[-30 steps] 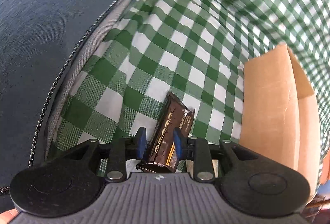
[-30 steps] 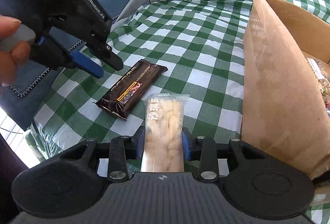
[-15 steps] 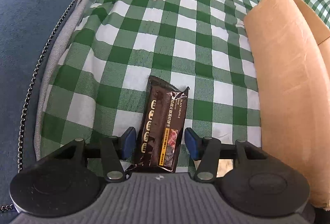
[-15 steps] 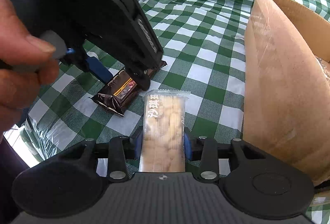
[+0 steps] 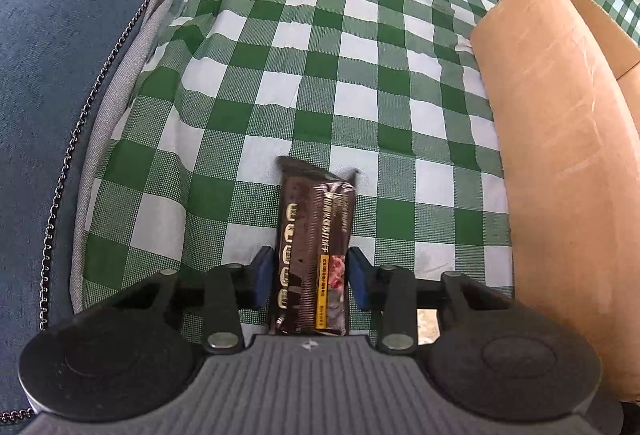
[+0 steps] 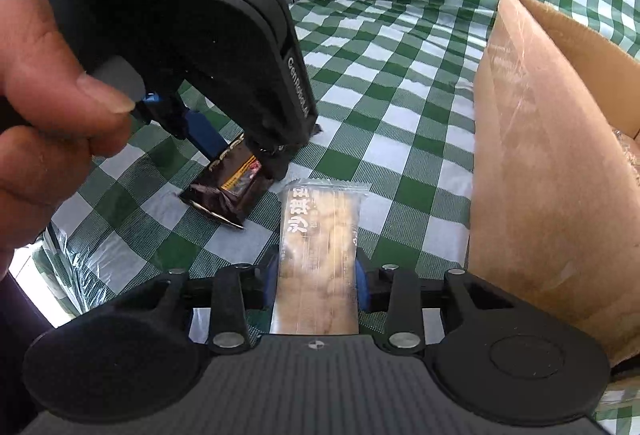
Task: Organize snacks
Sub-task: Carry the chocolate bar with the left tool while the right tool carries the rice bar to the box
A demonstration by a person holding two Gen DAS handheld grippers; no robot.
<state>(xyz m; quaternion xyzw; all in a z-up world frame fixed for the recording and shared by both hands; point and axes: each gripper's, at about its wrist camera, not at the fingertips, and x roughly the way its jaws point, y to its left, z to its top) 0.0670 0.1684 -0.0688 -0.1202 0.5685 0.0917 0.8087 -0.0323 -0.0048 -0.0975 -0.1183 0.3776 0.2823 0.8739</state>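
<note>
To the left of the tall brown cardboard box (image 5: 560, 171), the dark brown foil-wrapped chocolate snack bar (image 5: 314, 247) lies flat on the green-and-white checked tablecloth (image 5: 304, 75). The left gripper (image 5: 310, 277) has its blue pads pressed against both long sides of the bar, whose long axis runs straight ahead along the fingers, parallel to the box wall. Nearer the box, the right gripper (image 6: 316, 285) clamps a clear-wrapped pale beige pastry bar (image 6: 320, 255), also lying lengthwise, its crimped far end pointing away beside the box's near wall (image 6: 552, 195).
</note>
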